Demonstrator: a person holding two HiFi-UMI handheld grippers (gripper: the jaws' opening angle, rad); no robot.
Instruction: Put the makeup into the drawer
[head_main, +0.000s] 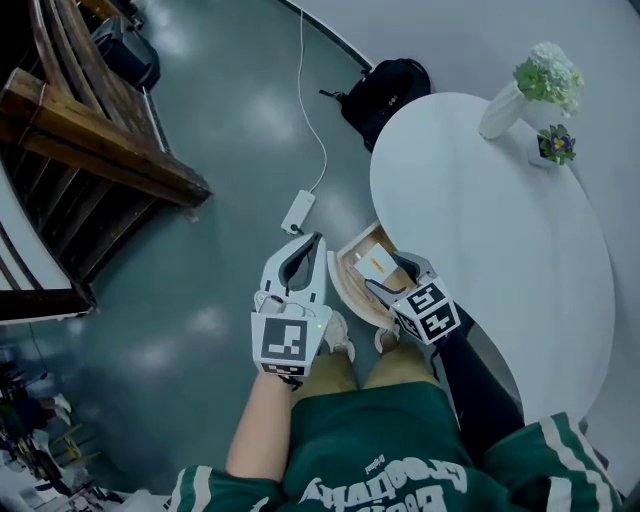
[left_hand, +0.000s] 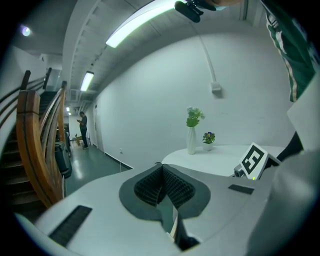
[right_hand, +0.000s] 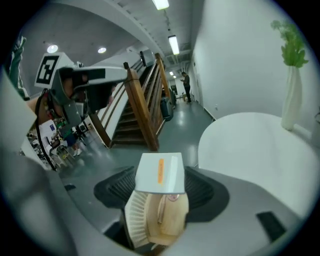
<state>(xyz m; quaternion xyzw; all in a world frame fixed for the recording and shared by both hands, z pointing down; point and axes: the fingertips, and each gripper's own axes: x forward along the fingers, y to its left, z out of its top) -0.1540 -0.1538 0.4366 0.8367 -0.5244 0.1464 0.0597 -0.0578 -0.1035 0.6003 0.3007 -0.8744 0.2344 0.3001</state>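
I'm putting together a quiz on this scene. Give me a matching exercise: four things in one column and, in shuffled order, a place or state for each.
Things
1. white box with an orange stripe
2. black backpack
3. white vase
4. left gripper

Places or states
A. stands on the white table
B. shut, with nothing held
C. between the jaws of the right gripper
D. lies on the floor

Pairs: 1-C, 2-D, 3-A, 4-B
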